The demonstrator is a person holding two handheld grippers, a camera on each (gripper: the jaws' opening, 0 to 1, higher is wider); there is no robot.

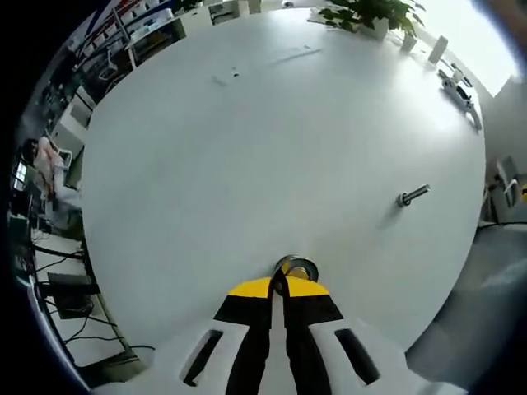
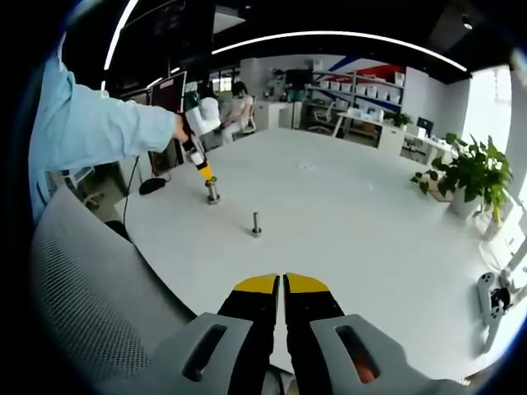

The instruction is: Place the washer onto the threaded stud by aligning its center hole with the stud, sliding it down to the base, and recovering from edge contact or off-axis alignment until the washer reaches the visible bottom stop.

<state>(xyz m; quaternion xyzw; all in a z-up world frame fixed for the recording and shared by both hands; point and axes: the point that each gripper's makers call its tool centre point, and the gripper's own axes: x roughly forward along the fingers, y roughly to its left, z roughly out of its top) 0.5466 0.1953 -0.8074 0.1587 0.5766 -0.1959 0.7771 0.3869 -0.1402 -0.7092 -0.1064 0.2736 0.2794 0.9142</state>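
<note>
A metal washer [image 1: 298, 267] is pinched on edge between the yellow tips of my left gripper [image 1: 280, 284], low over the white table [image 1: 247, 164]. The threaded stud [image 1: 413, 195] stands on the table well off to the right of it, a wide gap between them. In the right gripper view the stud [image 2: 256, 224] stands upright near the table's middle. Beyond it to the left, the left gripper [image 2: 209, 183] points down with the washer [image 2: 212, 197] at its tip, close to the tabletop. My right gripper [image 2: 282, 285] hangs back at the table's near edge, shut with nothing between its tips.
A person's light blue sleeve [image 2: 99, 127] reaches in from the left. A grey mesh chair back [image 2: 82, 288] stands beside my right gripper. A white device [image 2: 490, 300] lies at the table's right edge, potted plants [image 2: 469, 177] behind it. Desks and shelves surround the table.
</note>
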